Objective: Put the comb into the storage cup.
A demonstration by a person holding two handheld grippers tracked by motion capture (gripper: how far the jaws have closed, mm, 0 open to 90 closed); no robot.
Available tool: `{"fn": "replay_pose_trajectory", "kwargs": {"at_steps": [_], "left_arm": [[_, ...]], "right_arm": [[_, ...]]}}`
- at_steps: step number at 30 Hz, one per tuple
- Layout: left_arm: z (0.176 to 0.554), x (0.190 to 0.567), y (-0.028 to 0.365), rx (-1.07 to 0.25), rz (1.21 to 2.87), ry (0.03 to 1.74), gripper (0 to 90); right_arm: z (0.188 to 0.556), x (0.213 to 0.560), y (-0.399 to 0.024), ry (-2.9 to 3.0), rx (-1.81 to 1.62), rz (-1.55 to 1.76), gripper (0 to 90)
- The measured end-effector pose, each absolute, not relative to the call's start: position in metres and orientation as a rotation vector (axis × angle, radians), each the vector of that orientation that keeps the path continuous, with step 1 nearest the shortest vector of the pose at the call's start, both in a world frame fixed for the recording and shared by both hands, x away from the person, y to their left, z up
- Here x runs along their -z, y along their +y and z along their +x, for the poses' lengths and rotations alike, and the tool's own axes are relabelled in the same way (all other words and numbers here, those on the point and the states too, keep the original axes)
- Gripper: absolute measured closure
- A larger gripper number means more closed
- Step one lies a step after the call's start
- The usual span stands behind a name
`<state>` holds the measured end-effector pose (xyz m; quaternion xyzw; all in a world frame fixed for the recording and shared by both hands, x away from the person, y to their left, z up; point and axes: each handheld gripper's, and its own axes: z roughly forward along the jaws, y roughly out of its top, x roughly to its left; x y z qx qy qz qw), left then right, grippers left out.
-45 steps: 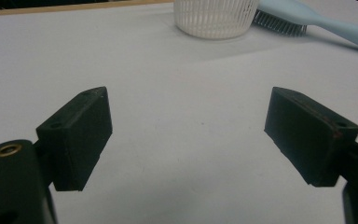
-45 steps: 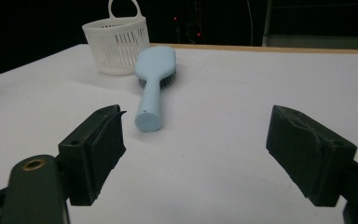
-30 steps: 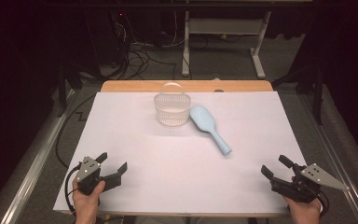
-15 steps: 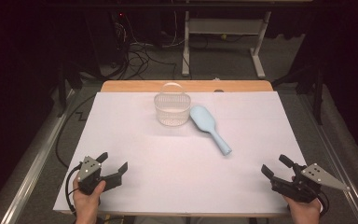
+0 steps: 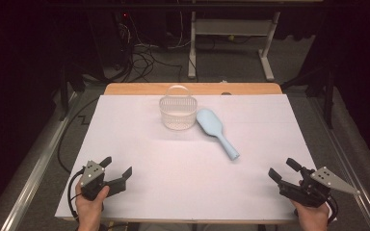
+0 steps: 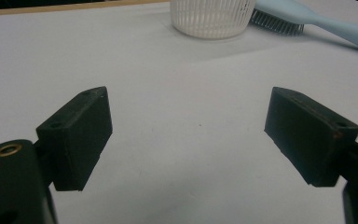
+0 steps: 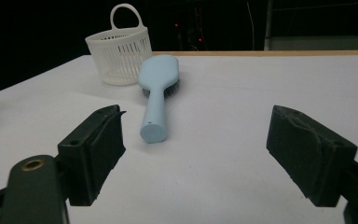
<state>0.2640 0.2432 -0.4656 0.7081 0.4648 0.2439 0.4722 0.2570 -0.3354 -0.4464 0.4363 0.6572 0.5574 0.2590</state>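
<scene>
Light blue hairbrush is seen lying flat on the white surface, bristles down, toward the far middle. Paddle head is set at the far end, just beside the white slatted basket; whether the two touch cannot be told. Handle is angled toward the near right. In the right gripper view the hairbrush is seen lengthwise, its round handle end nearest the camera, dark bristles visible under the head. In the left gripper view its head and handle are noted at the top right, beside the basket.

Basket is upright, with a loop handle on its far rim; it stands near the far edge of the white sheet, where a strip of wooden top is exposed.

Right gripper is held at the near right corner, low over the surface, well apart from the hairbrush and pointed toward it. Its fingers are spread wide, with nothing between them.

Left gripper is held at the near left corner, well apart from both things. Its fingers are likewise wide apart and empty.
</scene>
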Motion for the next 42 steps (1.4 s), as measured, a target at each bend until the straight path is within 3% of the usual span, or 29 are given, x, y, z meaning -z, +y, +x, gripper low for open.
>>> {"fn": "replay_pose_trajectory", "kwargs": {"at_steps": [42], "left_arm": [[0.267,0.467,0.240,-0.586,1.742,1.127,15.9]], "right_arm": [[0.271,0.444,-0.307,1.840,-1.496,1.082,19.2]]}}
